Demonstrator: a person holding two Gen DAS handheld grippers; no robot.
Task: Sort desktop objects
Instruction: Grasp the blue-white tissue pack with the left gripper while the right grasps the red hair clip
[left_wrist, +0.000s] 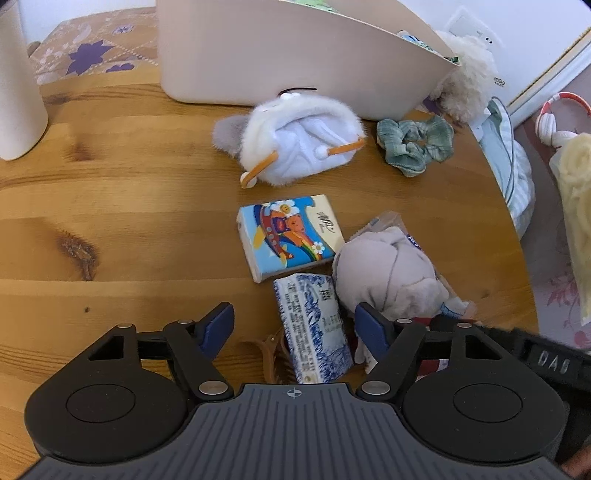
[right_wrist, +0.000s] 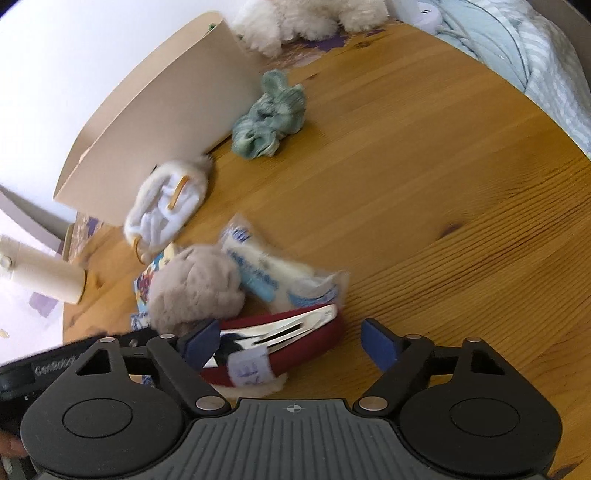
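Wooden round tabletop (left_wrist: 129, 192) carries clutter; left tongs (left_wrist: 295, 325) gape around a blue-patterned tissue pack (left_wrist: 314, 328), right tongs (right_wrist: 288, 343) gape around a red hair clip (right_wrist: 280, 332), gripping nothing.

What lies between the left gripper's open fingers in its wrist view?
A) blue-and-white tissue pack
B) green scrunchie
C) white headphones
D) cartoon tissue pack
A: in the left wrist view the blue-and-white tissue pack lies between the spread fingers of the left gripper, with neither pad pressing on it; the cartoon tissue pack and the green scrunchie lie farther off on the wooden table.
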